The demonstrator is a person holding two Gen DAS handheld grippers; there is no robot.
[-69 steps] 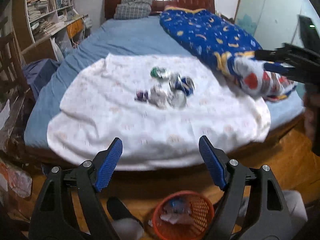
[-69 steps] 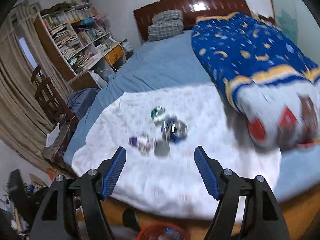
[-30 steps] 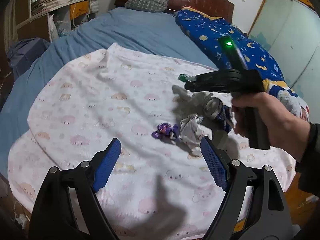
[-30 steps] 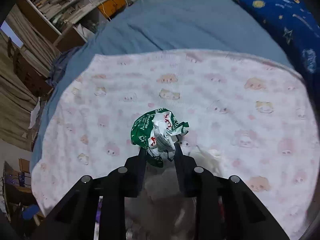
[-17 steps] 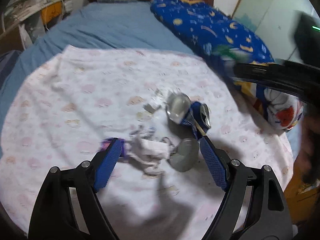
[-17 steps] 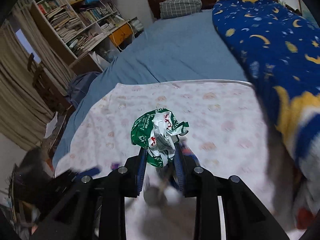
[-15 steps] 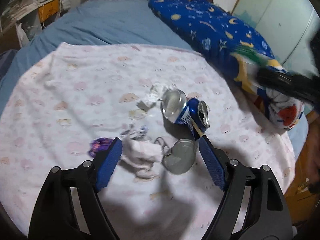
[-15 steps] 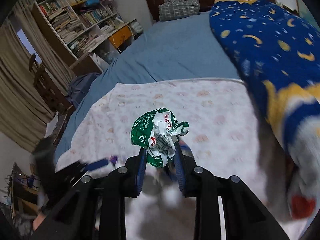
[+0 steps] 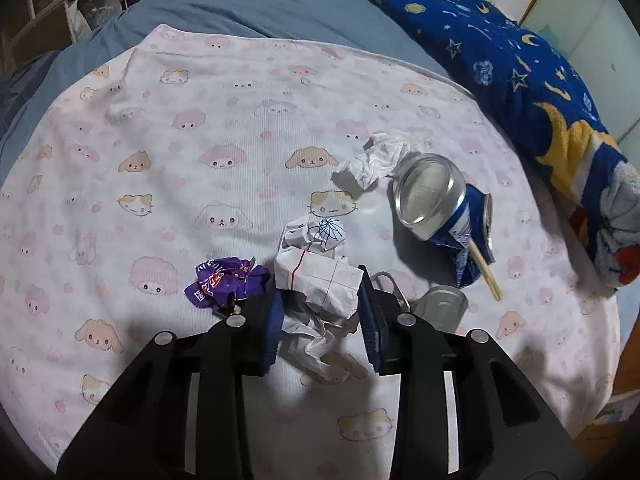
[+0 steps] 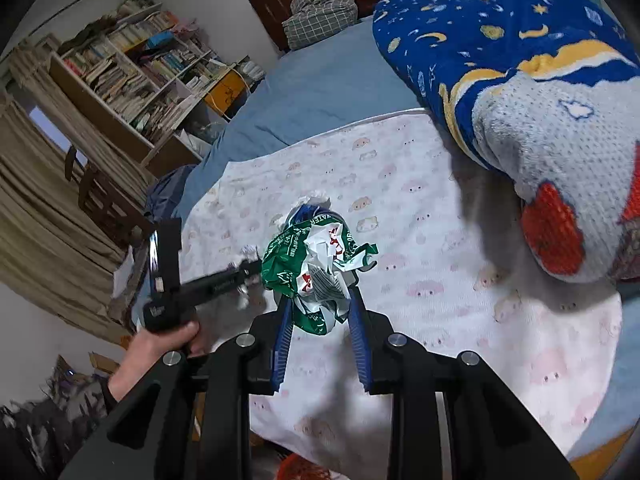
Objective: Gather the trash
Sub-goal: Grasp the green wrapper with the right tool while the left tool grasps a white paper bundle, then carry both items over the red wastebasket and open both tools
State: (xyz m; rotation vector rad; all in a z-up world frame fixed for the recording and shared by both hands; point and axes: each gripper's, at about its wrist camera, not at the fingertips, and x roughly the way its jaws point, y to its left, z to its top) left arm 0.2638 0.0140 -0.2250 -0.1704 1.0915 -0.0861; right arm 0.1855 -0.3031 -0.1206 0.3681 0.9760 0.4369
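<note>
My left fingers [image 9: 276, 320] are closing around the crumpled white paper [image 9: 320, 280] on the bed's pink sheet [image 9: 180, 152], so I should squeeze its bulk firmly before lifting, while my right fingers [image 10: 282, 344] grip the green wrapper [image 10: 316, 272] above the bed.

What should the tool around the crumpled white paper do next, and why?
Probably finish squeezing, then lift. The left tool is closing with the crumpled white paper between its pads, on the pink blanket. The right tool already grips the green wrapper.
</note>
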